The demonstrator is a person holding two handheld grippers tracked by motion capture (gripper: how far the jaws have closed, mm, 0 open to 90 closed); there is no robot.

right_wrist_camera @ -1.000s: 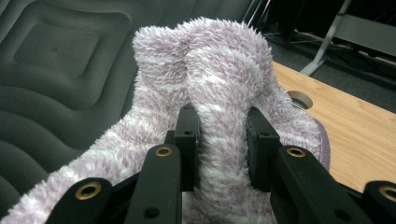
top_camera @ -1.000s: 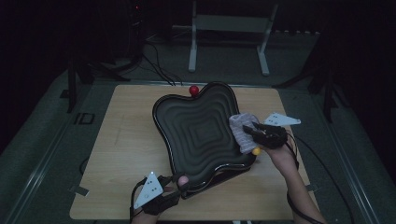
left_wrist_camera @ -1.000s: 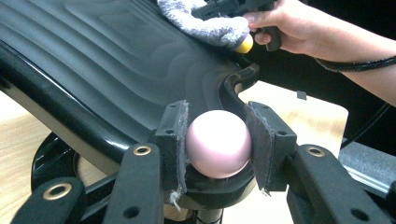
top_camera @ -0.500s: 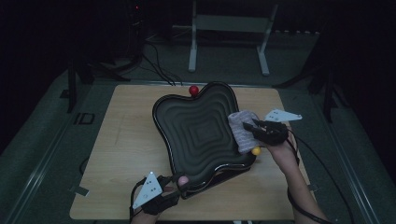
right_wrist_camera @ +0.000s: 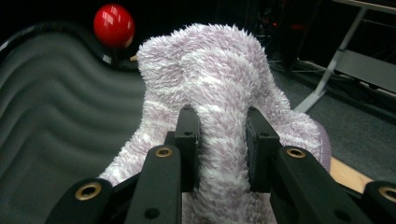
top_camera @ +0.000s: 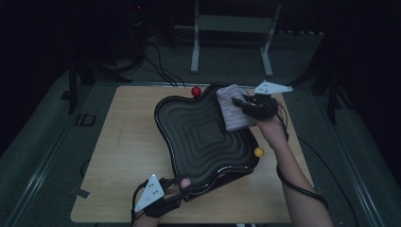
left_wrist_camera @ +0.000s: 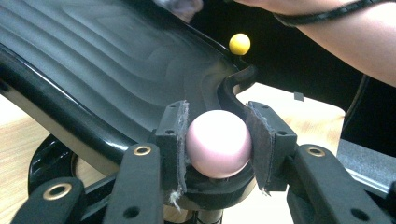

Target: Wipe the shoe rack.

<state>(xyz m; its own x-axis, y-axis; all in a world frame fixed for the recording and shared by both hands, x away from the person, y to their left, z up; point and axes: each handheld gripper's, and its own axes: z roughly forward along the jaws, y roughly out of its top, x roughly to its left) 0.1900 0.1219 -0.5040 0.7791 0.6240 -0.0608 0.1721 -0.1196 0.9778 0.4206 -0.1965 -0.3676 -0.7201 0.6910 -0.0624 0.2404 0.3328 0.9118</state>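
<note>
Two grippers are seen in the high view over a wooden desk (top_camera: 127, 156), on which a black wavy tray (top_camera: 203, 137) is set near the middle, reaching toward the right edge. The left gripper (top_camera: 182, 187) is held at the tray's near rim, close to the desk's near edge; the right gripper (top_camera: 242, 103) is raised over the tray's far right lobe, with a fluffy pale cloth (top_camera: 231, 113) pinched in it. A red knob (top_camera: 196, 91) stands at the tray's far rim and a yellow knob (top_camera: 258, 152) at its right rim. In the left gripper view, the jaws are closed on a pink knob (left_wrist_camera: 218, 142) fixed at the tray's rim, both pads pressed against it; the yellow knob (left_wrist_camera: 239, 44) is seen farther along the rim. In the right gripper view, a fold of the cloth (right_wrist_camera: 219, 93) is clamped between the narrow jaws and hangs over the tray's ridged surface (right_wrist_camera: 56, 140), with the red knob (right_wrist_camera: 113, 25) beyond.
</note>
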